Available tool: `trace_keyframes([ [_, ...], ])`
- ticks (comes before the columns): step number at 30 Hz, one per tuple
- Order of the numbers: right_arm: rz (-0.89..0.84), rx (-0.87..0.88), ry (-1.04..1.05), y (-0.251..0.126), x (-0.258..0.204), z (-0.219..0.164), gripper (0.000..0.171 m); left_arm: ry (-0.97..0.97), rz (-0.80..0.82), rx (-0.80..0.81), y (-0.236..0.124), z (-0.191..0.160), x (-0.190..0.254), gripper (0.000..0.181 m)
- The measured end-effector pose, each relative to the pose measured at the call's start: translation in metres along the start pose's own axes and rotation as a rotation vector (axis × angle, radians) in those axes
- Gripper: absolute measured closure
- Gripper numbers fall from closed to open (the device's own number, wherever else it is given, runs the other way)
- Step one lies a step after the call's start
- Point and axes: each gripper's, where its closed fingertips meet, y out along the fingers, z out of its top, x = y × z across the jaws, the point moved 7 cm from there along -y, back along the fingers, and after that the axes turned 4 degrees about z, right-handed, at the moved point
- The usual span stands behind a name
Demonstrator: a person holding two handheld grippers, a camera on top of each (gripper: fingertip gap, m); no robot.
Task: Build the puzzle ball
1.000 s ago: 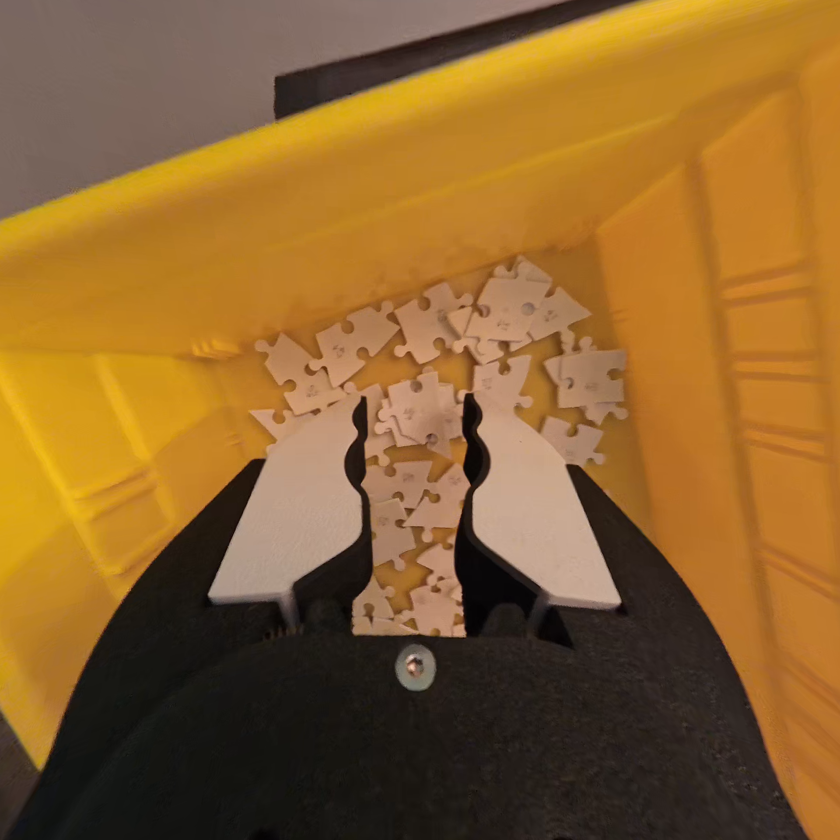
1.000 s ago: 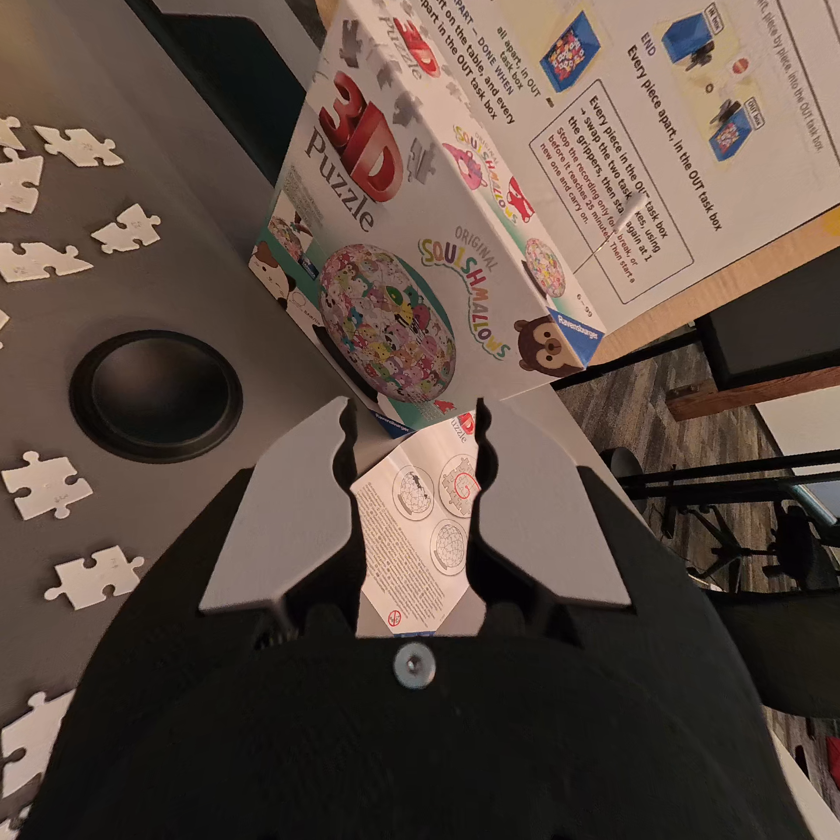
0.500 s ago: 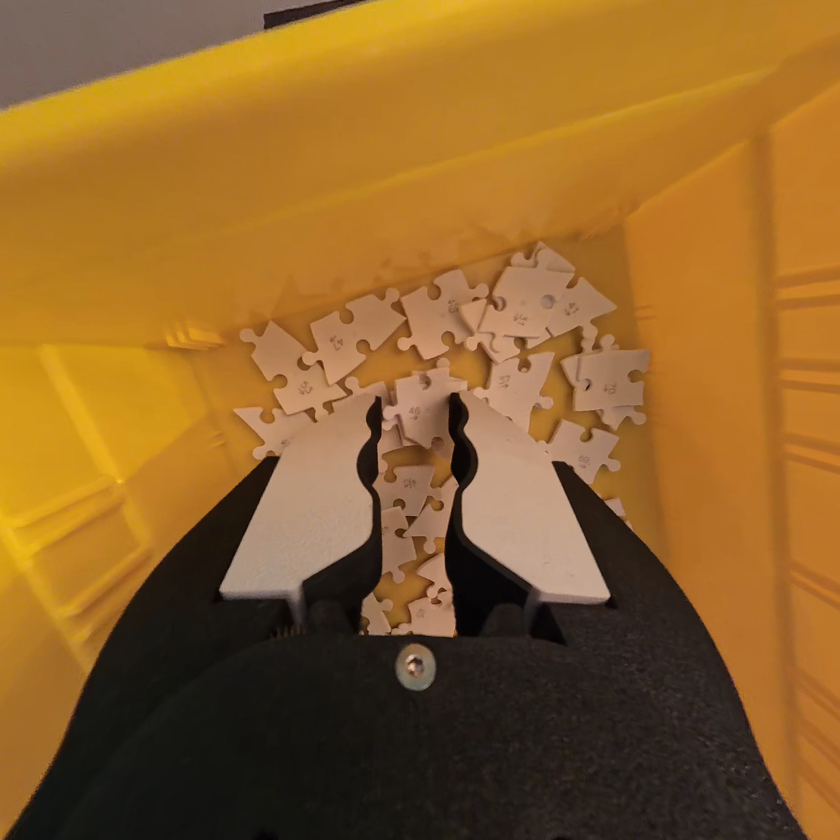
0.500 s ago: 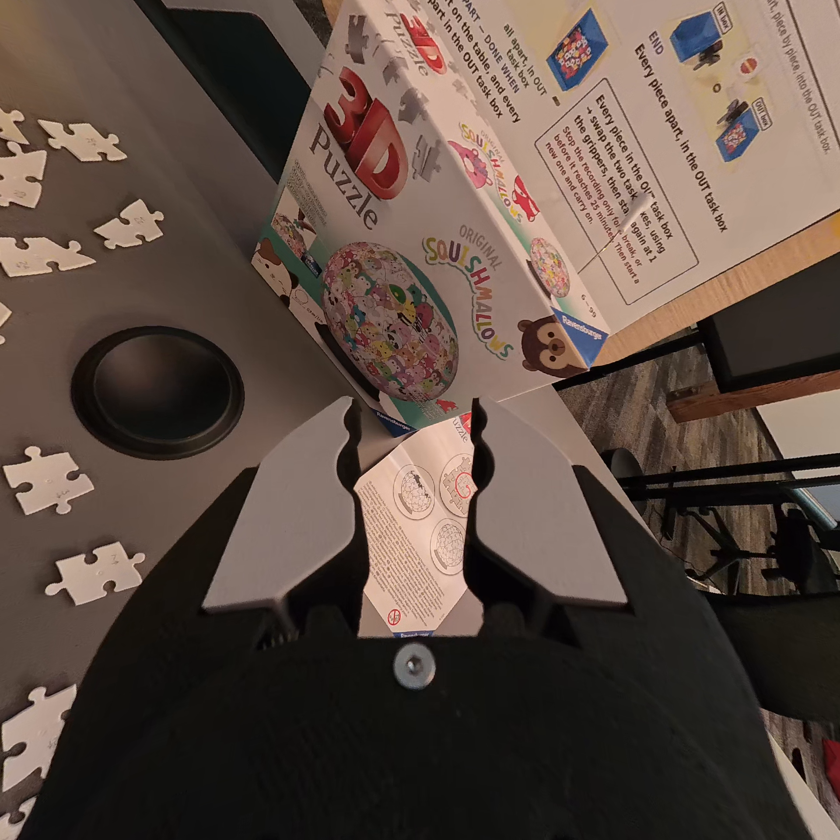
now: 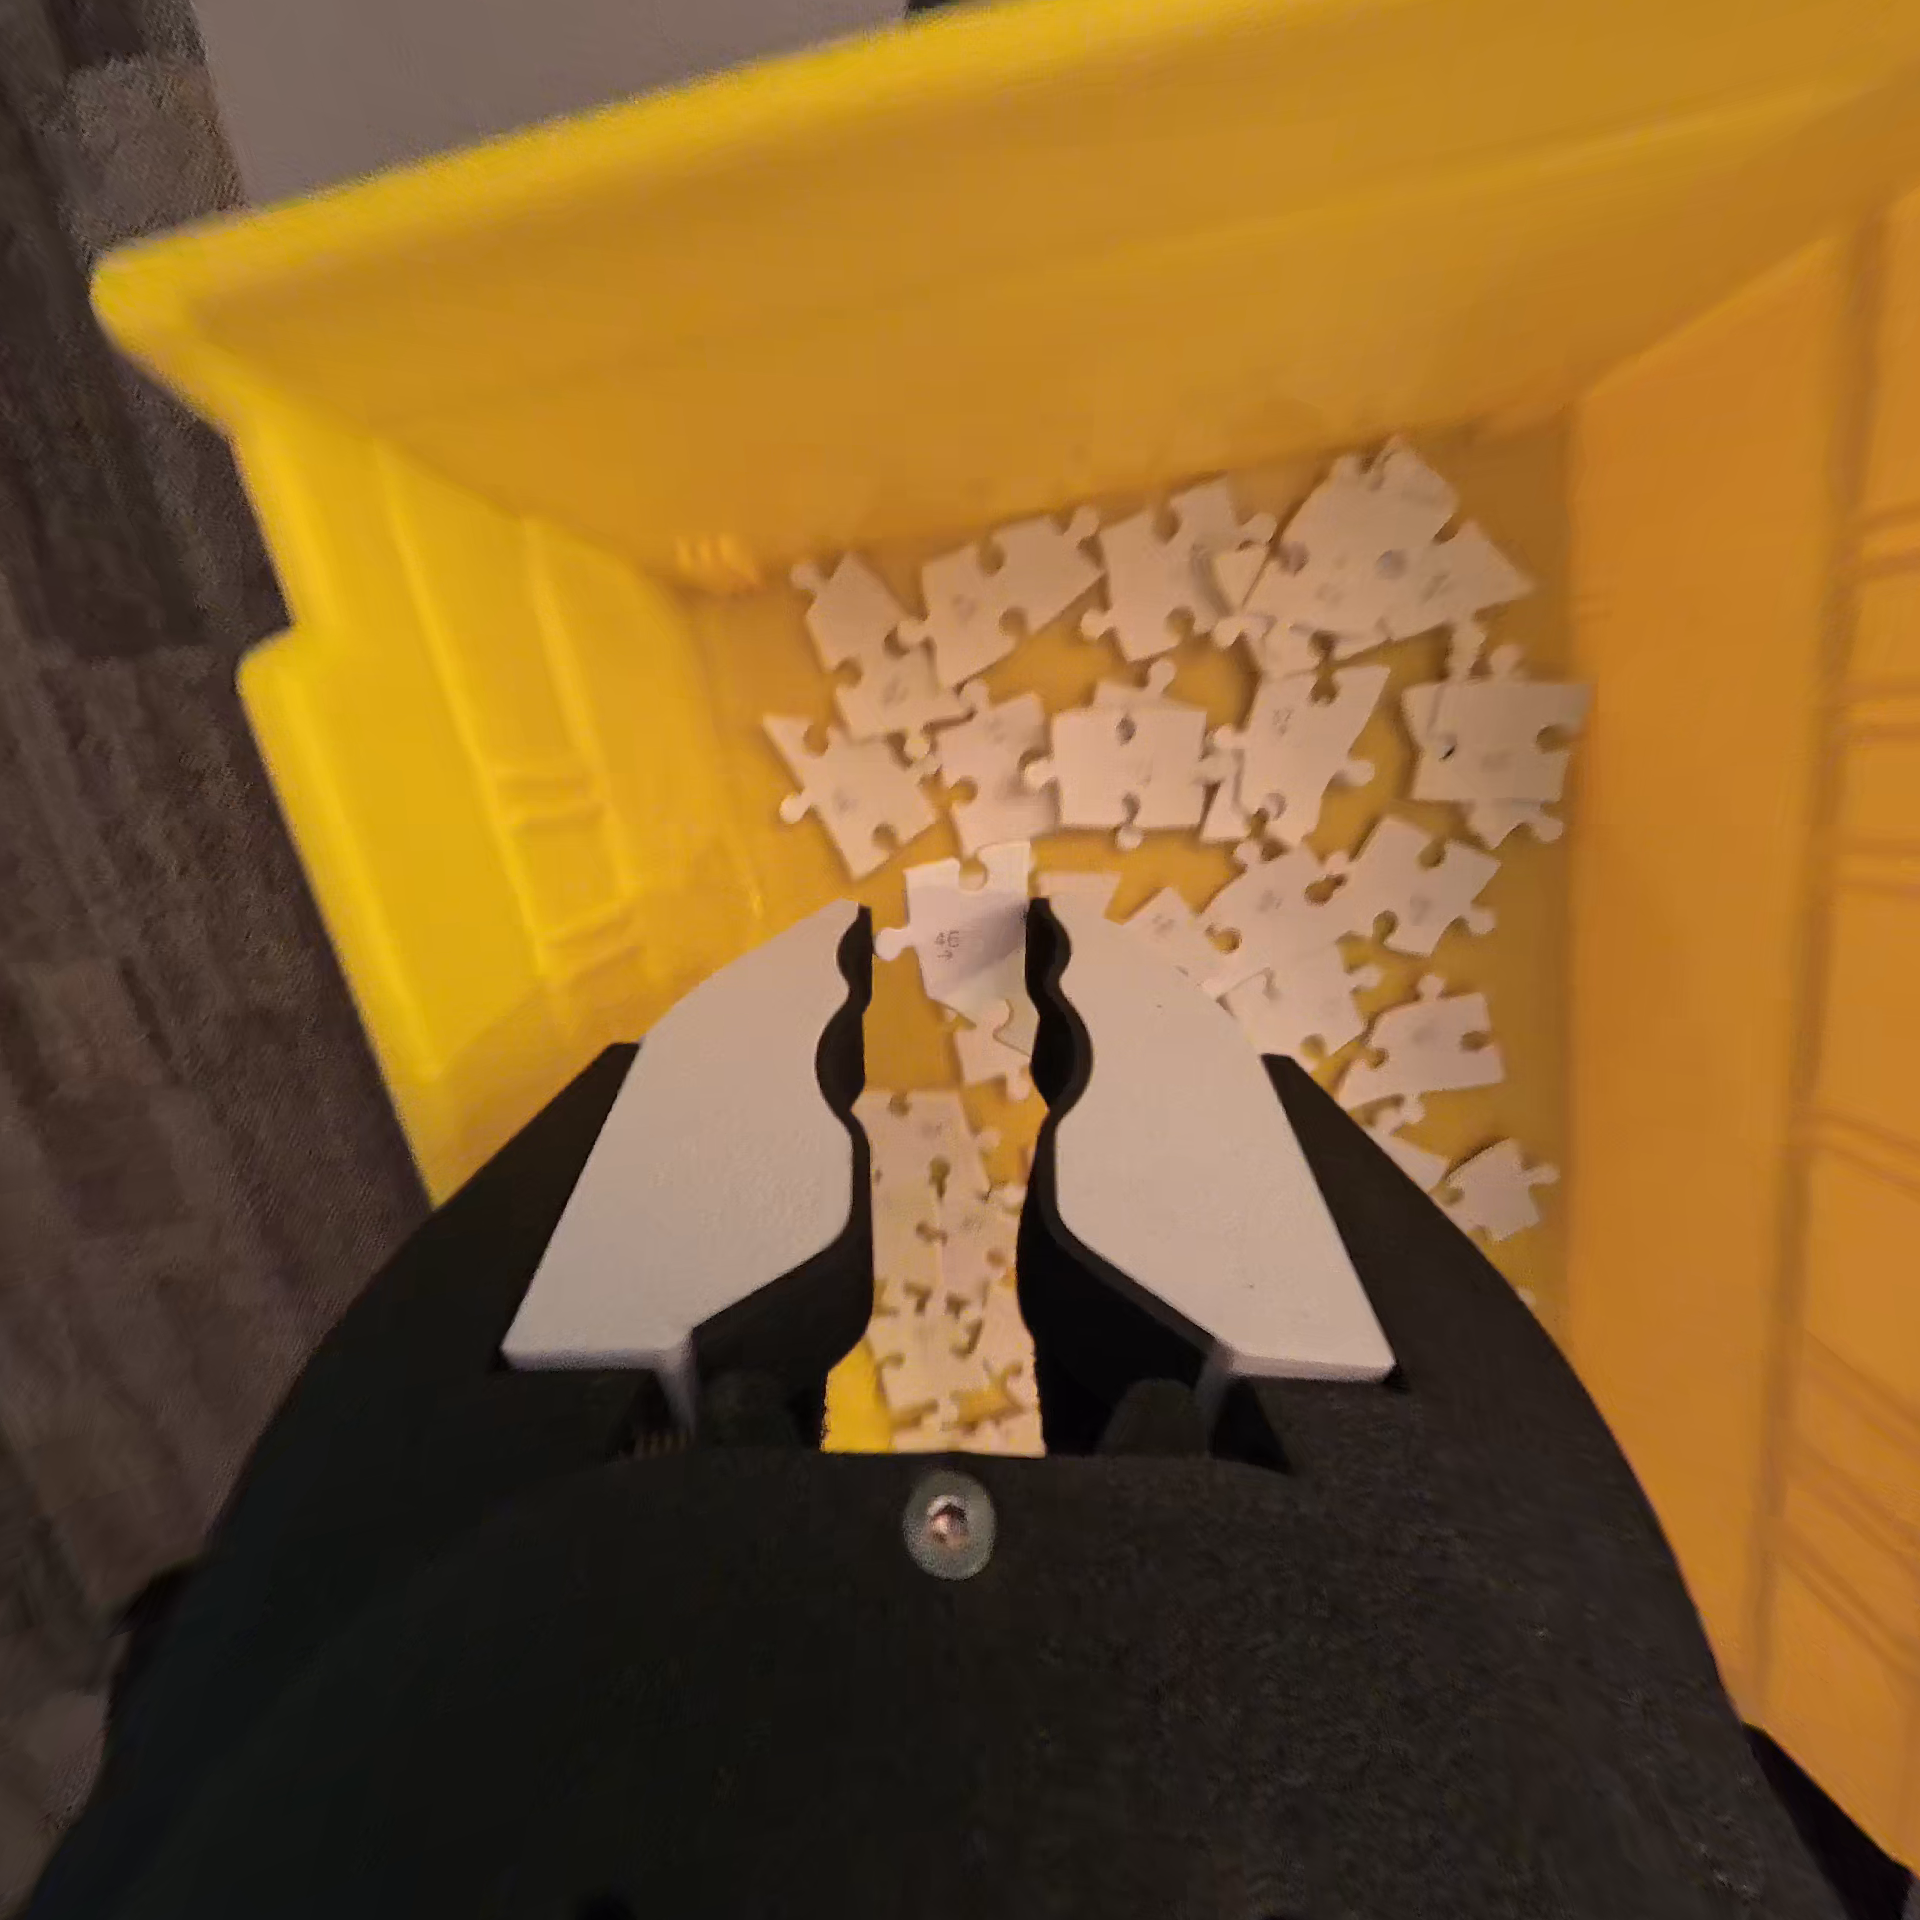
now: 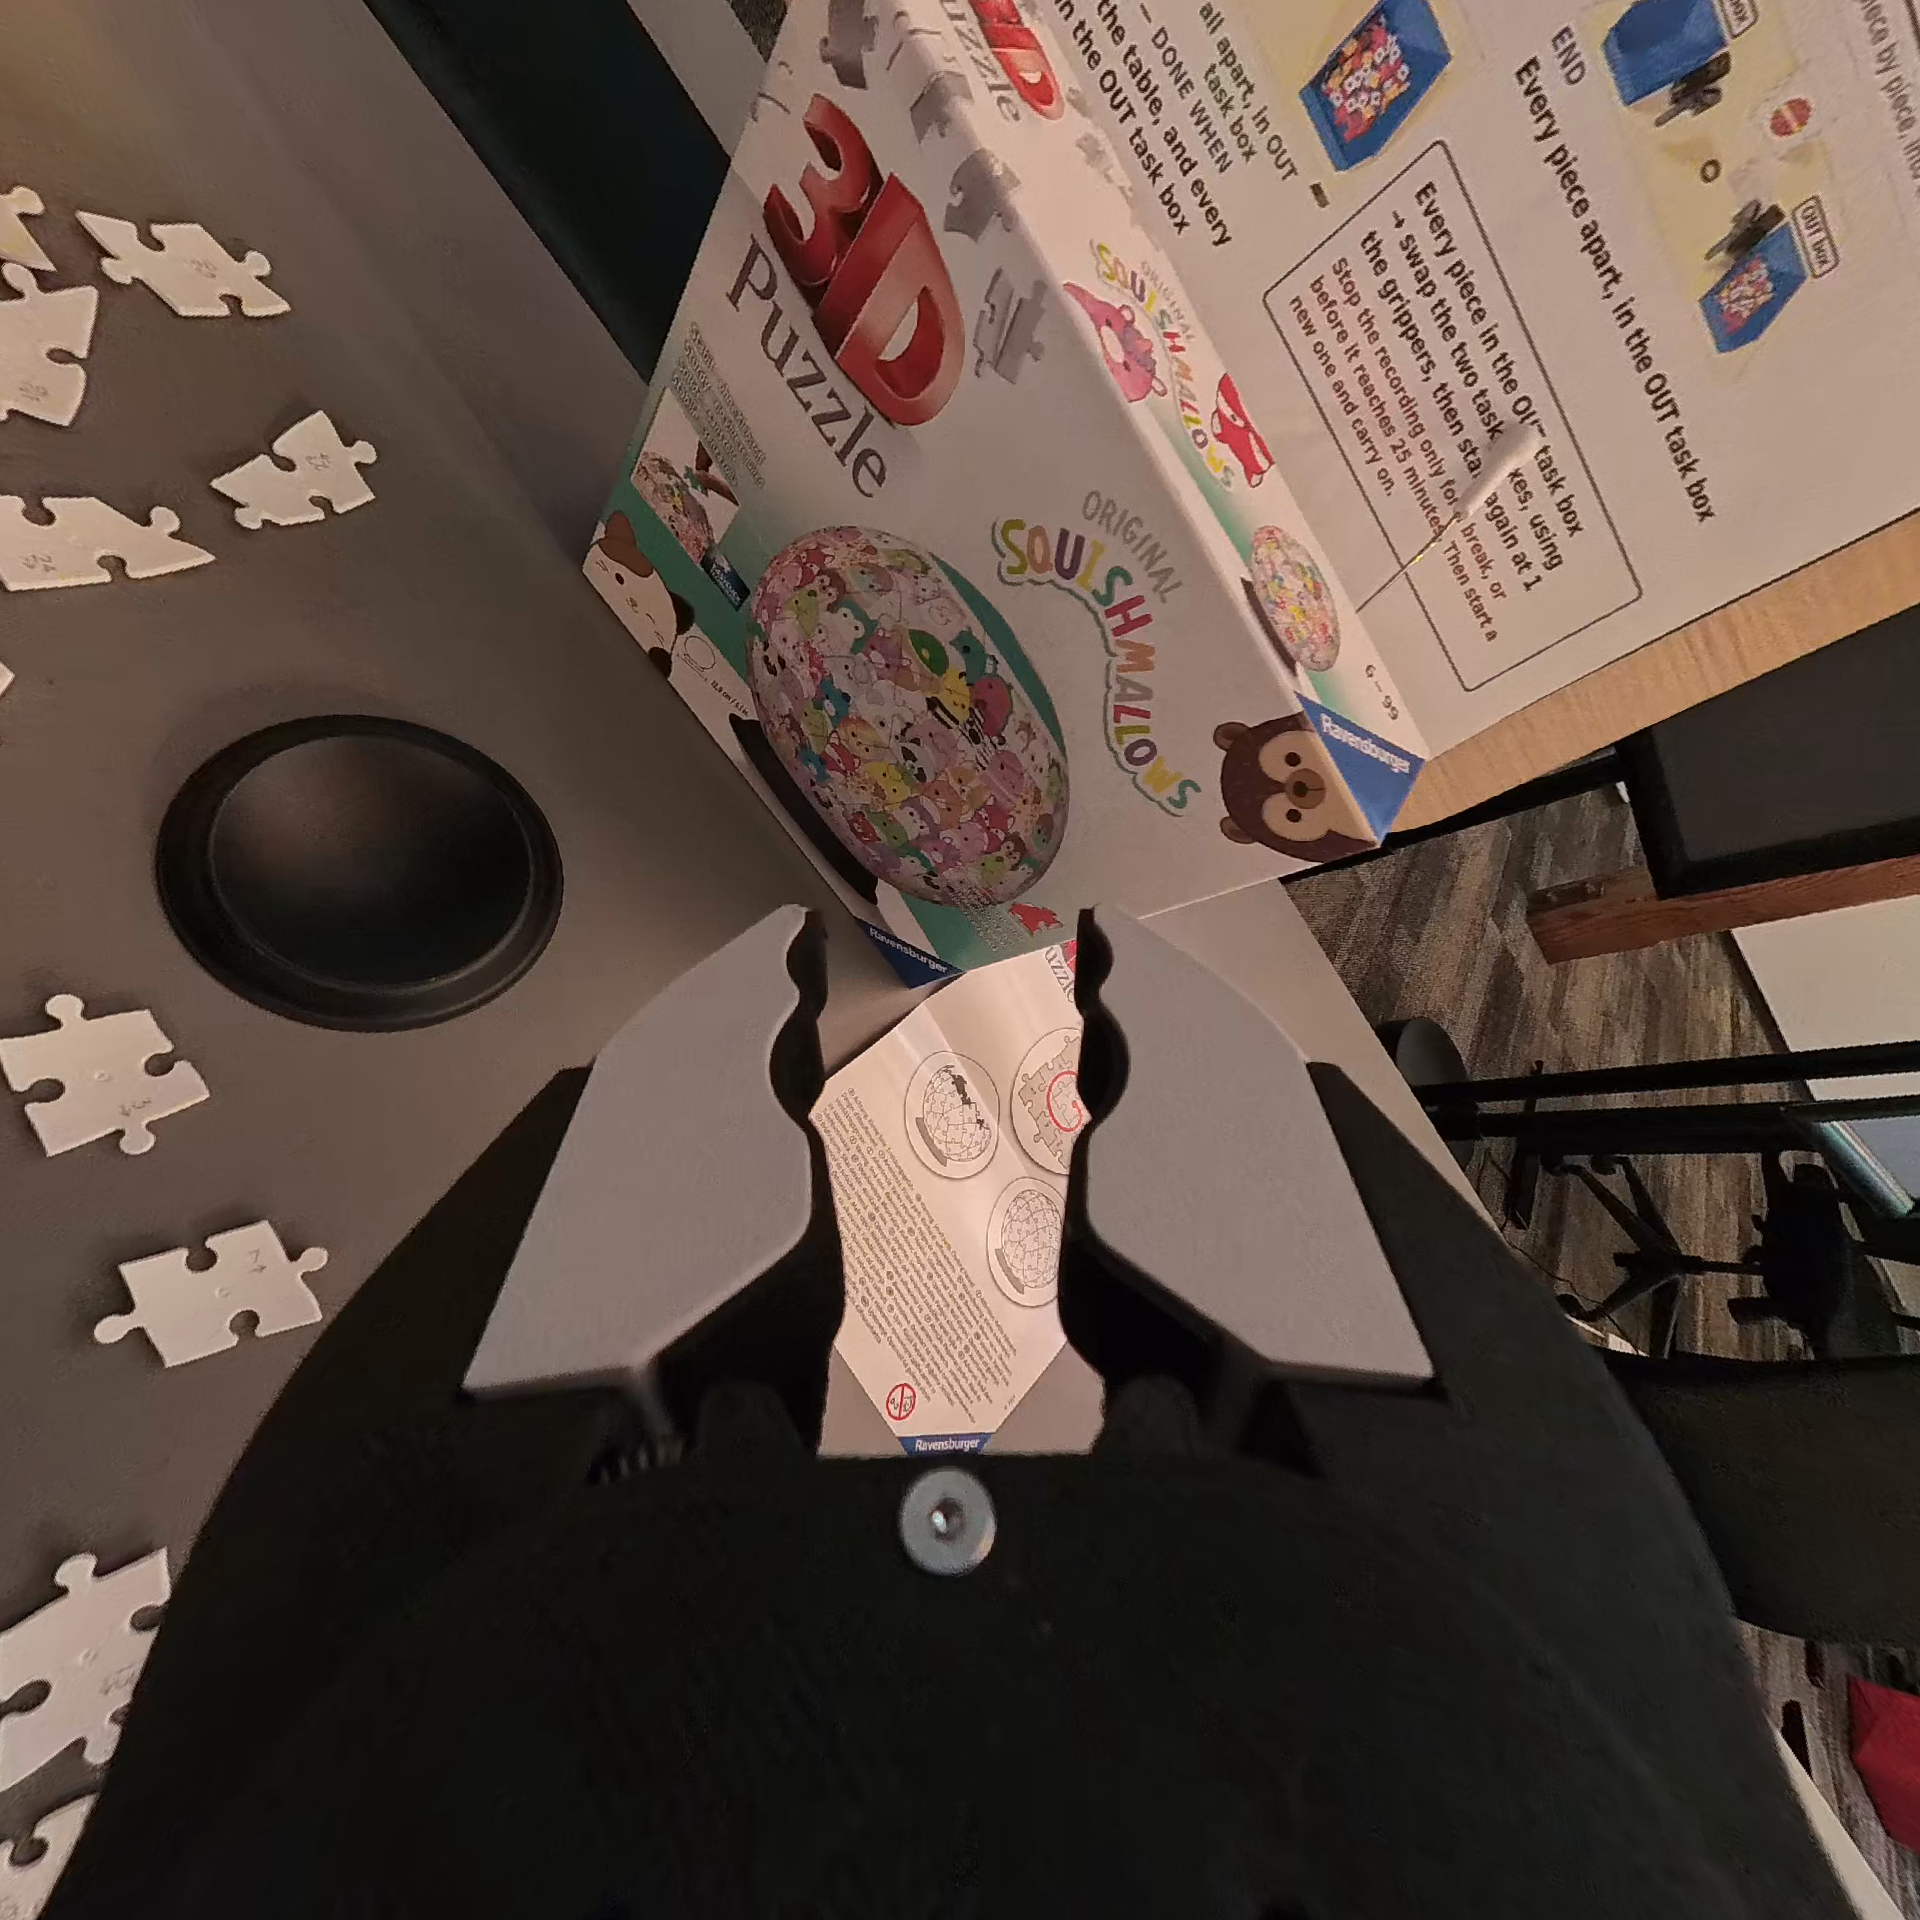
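Left tool (image 5: pixel 945 920) pinching one puzzle piece (image 5: pixel 961 940), now lifted clear of the pile at 12 o'clock in the yellow bin (image 5: pixel 831 312); pick achieved. Right tool (image 6: pixel 945 925) unchanged, spread, empty.

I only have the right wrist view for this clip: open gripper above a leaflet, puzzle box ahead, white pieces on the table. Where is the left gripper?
Observer: The left gripper is reaching into a yellow bin, not over the table.
Operator: Is it holding anything?
Observer: Yes, one white puzzle piece is pinched between its fingertips.
Operator: Anything else in that bin?
Observer: Many loose pieces lie on the bin floor, white side up, some overlapping.
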Motion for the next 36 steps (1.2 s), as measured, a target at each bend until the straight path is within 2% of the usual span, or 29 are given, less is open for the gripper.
trace_keyframes([
  [4,0.005,0.001,-0.001,0.000,0.000,0.000,0.124,-0.006,0.075,-0.143,0.001,-0.017,-0.004,0.153],
  [7,0.006,0.001,-0.003,-0.001,-0.001,0.000,0.124,0.003,0.107,-0.176,0.002,-0.020,-0.005,0.153],
  [14,0.012,0.001,-0.005,0.000,-0.001,0.000,0.124,0.011,0.169,-0.162,0.003,-0.017,-0.007,0.154],
  [28,0.024,-0.006,-0.025,0.000,-0.004,0.000,0.124,0.090,0.280,-0.271,0.030,-0.018,0.003,0.154],
  [36,0.030,-0.014,-0.029,0.002,-0.005,-0.001,0.124,0.082,0.278,-0.215,0.017,-0.015,0.000,0.147],
])
